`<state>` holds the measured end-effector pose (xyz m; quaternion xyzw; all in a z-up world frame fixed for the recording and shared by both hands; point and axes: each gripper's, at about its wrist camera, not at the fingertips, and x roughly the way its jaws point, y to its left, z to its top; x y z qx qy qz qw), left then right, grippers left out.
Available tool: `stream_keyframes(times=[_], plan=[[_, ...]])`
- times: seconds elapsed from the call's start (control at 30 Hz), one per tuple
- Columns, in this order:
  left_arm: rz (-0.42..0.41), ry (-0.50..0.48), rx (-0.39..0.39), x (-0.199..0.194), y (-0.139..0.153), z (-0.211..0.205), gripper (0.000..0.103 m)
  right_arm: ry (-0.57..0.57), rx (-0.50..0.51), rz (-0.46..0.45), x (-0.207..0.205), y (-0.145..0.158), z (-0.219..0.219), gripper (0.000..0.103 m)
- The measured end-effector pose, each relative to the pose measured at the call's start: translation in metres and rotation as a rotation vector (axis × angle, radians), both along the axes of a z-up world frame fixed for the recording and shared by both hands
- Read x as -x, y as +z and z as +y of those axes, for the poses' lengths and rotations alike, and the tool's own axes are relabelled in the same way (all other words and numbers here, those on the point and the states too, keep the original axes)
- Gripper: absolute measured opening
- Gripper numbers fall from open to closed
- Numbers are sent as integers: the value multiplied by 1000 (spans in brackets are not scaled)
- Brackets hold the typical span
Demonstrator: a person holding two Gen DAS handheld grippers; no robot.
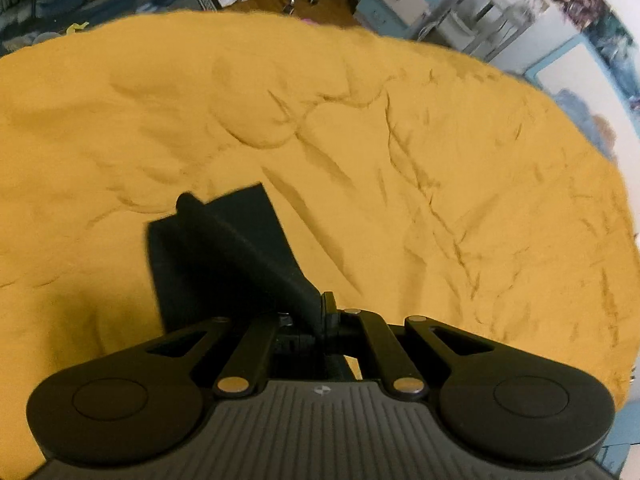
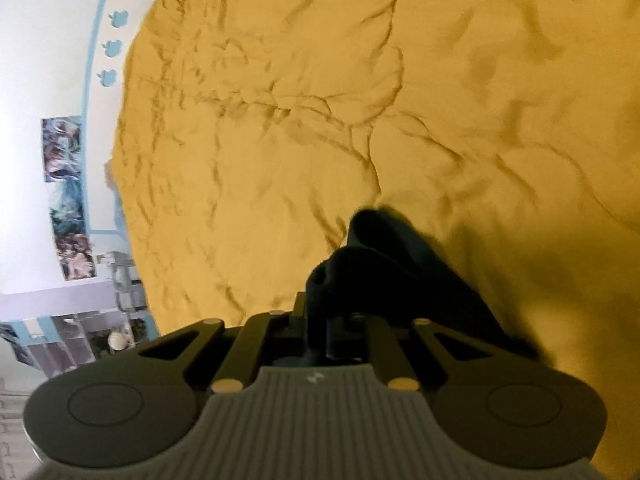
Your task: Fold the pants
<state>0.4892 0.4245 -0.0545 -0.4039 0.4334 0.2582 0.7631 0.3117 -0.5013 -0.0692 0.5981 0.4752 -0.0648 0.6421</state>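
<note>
Left gripper fingers clamping dark pants, right gripper fingers likewise, yellow bedspread beneath

A bed covered with a mustard-yellow sheet fills most of both views. The sheet is rumpled: in the left wrist view, creases and low ridges run from about 11 o'clock across the middle toward 3 o'clock, while the part at 9 o'clock lies smoother. In the right wrist view the sheet shows a branching network of wrinkles from 12 o'clock down to the centre, with softer, broader folds toward 2 o'clock. Dark pants hang over the sheet near the centre, toward 6 o'clock; whether their lower end touches it cannot be told.
</note>
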Motion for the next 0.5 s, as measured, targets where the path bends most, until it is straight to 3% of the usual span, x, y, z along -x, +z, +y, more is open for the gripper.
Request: stream_keyframes(times=[0.07,0.17,0.3,0.37,0.5], plan=[[11,3,-8,-10,-7,-5,1,17,10,27,-15,-13,3,3],[-23,15,-28,-17,-14,-10,4,34,25,22,-34,-25,4,17],[-266,121,-80,5,0,2,17,-77,78,-117,-26,-22,-10,20],[-394,178,-122,24,9,8,36,-97,87,-148,-19,-21,-16,20],[-374,172,-145,41,8,13,41,-26,204,-178,-6,-9,-13,20]])
